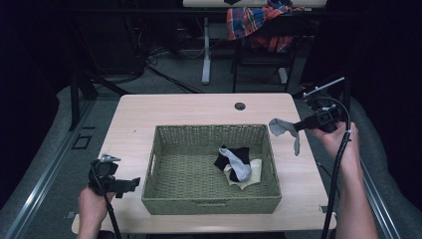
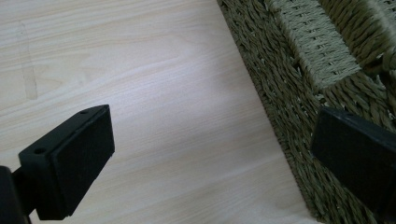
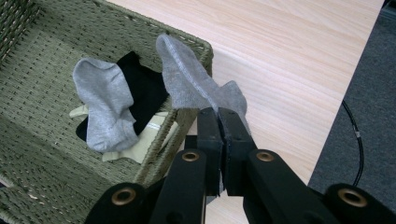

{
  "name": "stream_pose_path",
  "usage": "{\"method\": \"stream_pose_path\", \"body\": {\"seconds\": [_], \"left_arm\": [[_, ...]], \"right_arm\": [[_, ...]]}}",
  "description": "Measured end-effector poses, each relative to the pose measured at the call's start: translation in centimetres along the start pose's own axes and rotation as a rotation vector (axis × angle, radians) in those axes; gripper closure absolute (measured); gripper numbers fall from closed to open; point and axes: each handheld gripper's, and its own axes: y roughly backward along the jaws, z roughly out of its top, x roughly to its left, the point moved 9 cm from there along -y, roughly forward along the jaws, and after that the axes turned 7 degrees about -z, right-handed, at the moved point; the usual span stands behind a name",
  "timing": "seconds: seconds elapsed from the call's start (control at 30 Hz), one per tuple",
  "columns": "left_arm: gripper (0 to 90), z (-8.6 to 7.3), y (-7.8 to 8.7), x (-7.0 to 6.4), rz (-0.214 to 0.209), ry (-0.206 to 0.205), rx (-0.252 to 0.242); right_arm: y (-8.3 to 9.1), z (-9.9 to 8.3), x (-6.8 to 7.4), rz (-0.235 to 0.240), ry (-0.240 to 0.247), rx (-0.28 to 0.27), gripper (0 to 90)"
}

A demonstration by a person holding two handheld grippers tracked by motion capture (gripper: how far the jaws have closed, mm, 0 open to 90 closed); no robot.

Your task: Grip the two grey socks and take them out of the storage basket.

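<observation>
Grey sock (image 3: pixel 196 88) pinched part hidden between right gripper (image 3: pixel 218 116) jaws. Cream cloth (image 1: pixel 249 172) mostly covered by socks. Basket (image 2: pixel 299 93) cut off at 3 o'clock edge, left gripper view.

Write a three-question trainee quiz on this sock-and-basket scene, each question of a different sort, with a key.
1. True or false: the right gripper is shut on the held grey sock.
2. Multiple choice: where does the left gripper sit? A) inside the basket B) over the table beside the basket's outer wall C) on the chair.
3. Fill in: the second grey sock lies inside the woven ____, on top of a black sock and a cream cloth item.

Key: 1 true. 2 B; its jaws stand apart with nothing between them, over the table. 3 basket.
</observation>
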Motion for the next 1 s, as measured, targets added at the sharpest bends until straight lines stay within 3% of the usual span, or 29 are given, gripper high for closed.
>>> {"method": "stream_pose_path", "body": {"seconds": [0.53, 1.0], "left_arm": [[0.0, 0.0, 0.1, 0.0, -0.001, 0.000, 0.001], [0.0, 0.0, 0.1, 0.0, 0.000, 0.001, -0.004]], "right_arm": [[-0.2, -0.7, -2.0, -0.010, -0.056, 0.004, 88.4], [-0.8, -1.4, -3.0, -0.007, -0.065, 0.040, 88.5]]}}
